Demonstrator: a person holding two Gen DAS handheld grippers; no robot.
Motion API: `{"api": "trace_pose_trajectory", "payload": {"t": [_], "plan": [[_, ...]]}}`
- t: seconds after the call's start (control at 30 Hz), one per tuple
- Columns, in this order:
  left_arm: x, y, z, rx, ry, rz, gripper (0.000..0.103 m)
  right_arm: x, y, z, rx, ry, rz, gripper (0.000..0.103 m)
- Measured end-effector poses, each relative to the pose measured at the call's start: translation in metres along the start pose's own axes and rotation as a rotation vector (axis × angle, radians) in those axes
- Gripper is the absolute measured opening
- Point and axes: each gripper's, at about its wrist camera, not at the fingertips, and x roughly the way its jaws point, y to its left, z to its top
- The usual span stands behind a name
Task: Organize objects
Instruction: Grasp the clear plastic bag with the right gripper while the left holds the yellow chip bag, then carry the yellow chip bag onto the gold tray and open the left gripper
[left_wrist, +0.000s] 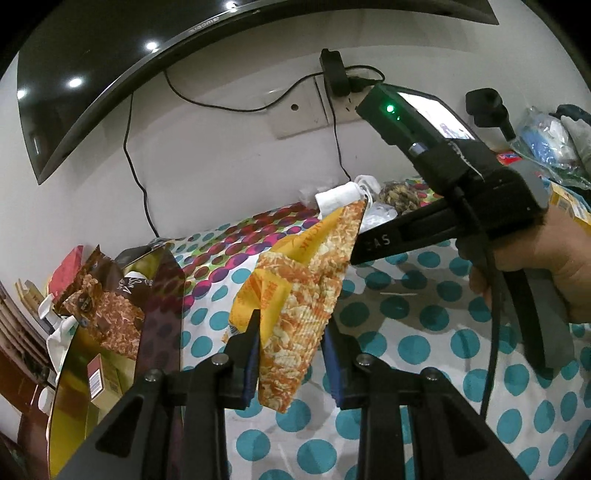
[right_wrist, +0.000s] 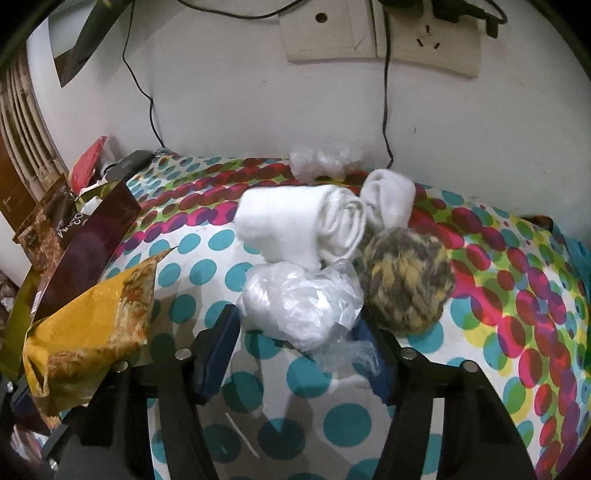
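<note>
Left claw (left_wrist: 290, 354) is clamped on an orange-and-yellow crinkly snack packet (left_wrist: 306, 295), holding it up off the bed. The blue pad on one finger presses the packet's lower left edge; the other pad (left_wrist: 334, 363) sits right at its opposite edge. Packet sticks up and away from the jaws, tip pointing toward the wall. Below it is a bedsheet w/ teal polka dots (left_wrist: 424, 354).

To the left of that claw there's a gold-lined dark maroon open box (left_wrist: 159, 306) w/ a brown snack bag (left_wrist: 107, 306) and other packs poking out.

Right claw (right_wrist: 299, 332) is around a crumpled clear plastic bag w/ white stuffing (right_wrist: 299, 302) that's lying on the sheet. Bag sits right between the two blue-padded fingers (right_wrist: 218, 354), both pads look to be up against its sides, so gripping it afaict. A person's hand (left_wrist: 546, 269) holds that gripper's handle.

Just behind the bag: a rolled white towel (right_wrist: 299, 221), touching it. A second white roll (right_wrist: 389, 199) is further back, and a fuzzy yellow-grey yarn ball (right_wrist: 406, 280) is right beside the bag on the right. Another clear plastic wad (right_wrist: 321, 162) sits by the wall.
</note>
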Motion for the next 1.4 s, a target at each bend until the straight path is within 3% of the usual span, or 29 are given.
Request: {"api": "trace_pose_trajectory", "payload": {"t": [0.1,0.3,0.43,0.87,1.4], "plan": [[-0.001,0.001,-0.001,-0.005,-0.005,-0.002,0.03,0.0,0.003,0.001,-0.009,-0.015,0.004,0.031],[-0.004,0.002,-0.002,-0.011,-0.018,-0.006,0.03,-0.016,0.006,-0.003,-0.023,-0.08,-0.03,0.03],[-0.007,0.001,-0.002,-0.001,-0.035,-0.001,0.03,-0.025,0.003,-0.01,-0.015,-0.094,-0.034,0.03],[-0.01,0.005,-0.002,-0.016,-0.056,-0.007,0.03,-0.054,0.005,-0.037,-0.028,-0.123,-0.158,0.03],[-0.041,0.006,0.019,-0.027,-0.097,-0.042,0.03,-0.048,0.009,-0.036,-0.048,-0.092,-0.189,0.03]]}}
